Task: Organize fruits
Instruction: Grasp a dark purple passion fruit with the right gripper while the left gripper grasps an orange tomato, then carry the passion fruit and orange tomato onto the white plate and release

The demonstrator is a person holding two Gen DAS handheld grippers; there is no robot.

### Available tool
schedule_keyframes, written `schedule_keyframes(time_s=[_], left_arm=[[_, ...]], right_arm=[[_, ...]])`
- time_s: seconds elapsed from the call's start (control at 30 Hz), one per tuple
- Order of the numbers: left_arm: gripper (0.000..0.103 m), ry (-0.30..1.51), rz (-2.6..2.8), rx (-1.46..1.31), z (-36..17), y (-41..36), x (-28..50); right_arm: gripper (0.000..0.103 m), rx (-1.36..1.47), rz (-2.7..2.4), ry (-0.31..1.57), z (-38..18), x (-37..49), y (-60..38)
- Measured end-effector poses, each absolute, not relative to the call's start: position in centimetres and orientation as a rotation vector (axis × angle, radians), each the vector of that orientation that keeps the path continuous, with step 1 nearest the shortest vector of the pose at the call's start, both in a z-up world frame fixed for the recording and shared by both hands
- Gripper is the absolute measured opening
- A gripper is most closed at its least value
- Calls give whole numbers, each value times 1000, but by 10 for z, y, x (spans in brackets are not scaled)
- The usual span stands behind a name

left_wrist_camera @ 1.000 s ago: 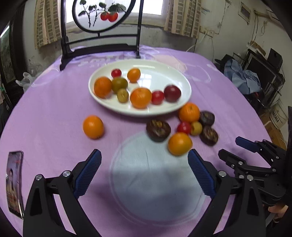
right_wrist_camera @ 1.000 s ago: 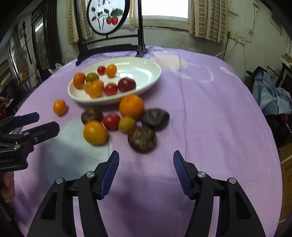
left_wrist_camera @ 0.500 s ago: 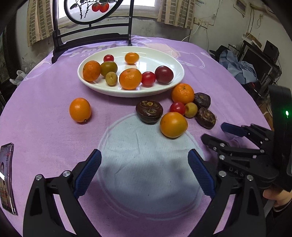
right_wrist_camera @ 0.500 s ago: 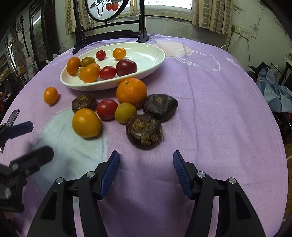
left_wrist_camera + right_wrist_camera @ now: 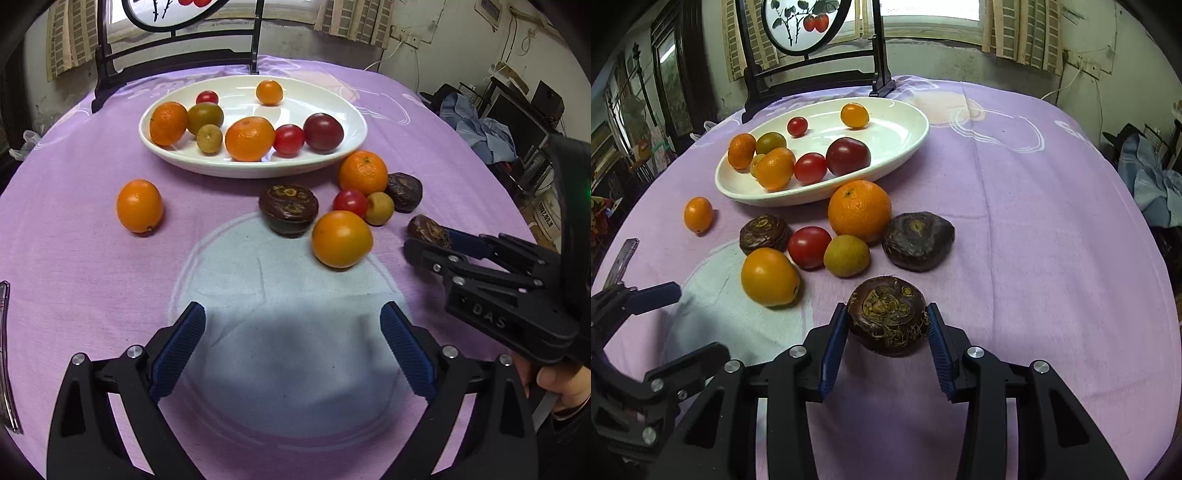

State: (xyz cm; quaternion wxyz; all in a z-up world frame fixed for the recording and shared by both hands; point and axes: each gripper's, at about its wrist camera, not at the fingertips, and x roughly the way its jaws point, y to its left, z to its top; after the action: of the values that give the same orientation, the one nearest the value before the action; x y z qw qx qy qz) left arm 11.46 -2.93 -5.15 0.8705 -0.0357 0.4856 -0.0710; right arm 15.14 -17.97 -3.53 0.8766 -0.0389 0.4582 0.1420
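A white oval plate holds several oranges, tomatoes and small green fruits. Loose on the purple cloth in front of it lie a big orange, a tomato, a yellow-green fruit, a smooth orange, two dark water chestnuts and a small orange. My right gripper is closing, and both blue pads touch a third water chestnut on the cloth; this chestnut also shows from the left wrist. My left gripper stands open and empty over a pale circle on the cloth.
A dark wooden stand with a round painted panel rises behind the plate. A phone lies at the table's left edge. Clothes and boxes crowd the floor to the right. A person's hand holds the right gripper.
My right gripper has come forward onto the nearest water chestnut and its jaws have narrowed around it. The left gripper has sunk slightly toward the table, still open.
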Motion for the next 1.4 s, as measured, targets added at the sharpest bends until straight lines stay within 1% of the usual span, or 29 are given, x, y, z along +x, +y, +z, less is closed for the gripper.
schedule_keyframes(time_s=[0.33,0.4,0.53,0.63,0.7,0.73,0.8,0.87,0.93,0.97,1.0,1.2,1.4], left_arm=[[93,1025,-94,-30,-59,-57,128],[87,1030,-95,-22,-61,-65,133],[84,1029,-76,28,-65,-81,142],[78,1033,-54,46,-65,-88,147],[70,1031,-53,44,-64,-89,151],[67,1032,-55,41,-64,-89,154],[57,1037,-51,31,-62,-88,160],[50,1037,-35,17,-61,-85,164],[48,1028,-36,-21,-60,-80,164],[44,1018,-36,-27,-60,-78,162],[42,1014,-40,-24,-60,-77,160],[42,1035,-83,-44,-55,-63,137],[42,1004,-102,-57,-36,-35,116]], right_arm=[[44,37,267,954,-36,131,-229],[44,63,246,952,-37,129,-240],[44,67,234,940,-35,123,-247],[44,57,226,915,-31,120,-247],[44,47,224,911,-31,120,-246],[44,46,228,910,-30,120,-246],[44,39,237,906,-29,118,-244],[44,28,242,906,-30,118,-241],[44,19,234,911,-31,118,-241],[44,20,223,911,-31,119,-242],[44,26,221,908,-31,118,-244],[44,27,225,893,-30,117,-244],[44,32,210,891,-34,119,-245]])
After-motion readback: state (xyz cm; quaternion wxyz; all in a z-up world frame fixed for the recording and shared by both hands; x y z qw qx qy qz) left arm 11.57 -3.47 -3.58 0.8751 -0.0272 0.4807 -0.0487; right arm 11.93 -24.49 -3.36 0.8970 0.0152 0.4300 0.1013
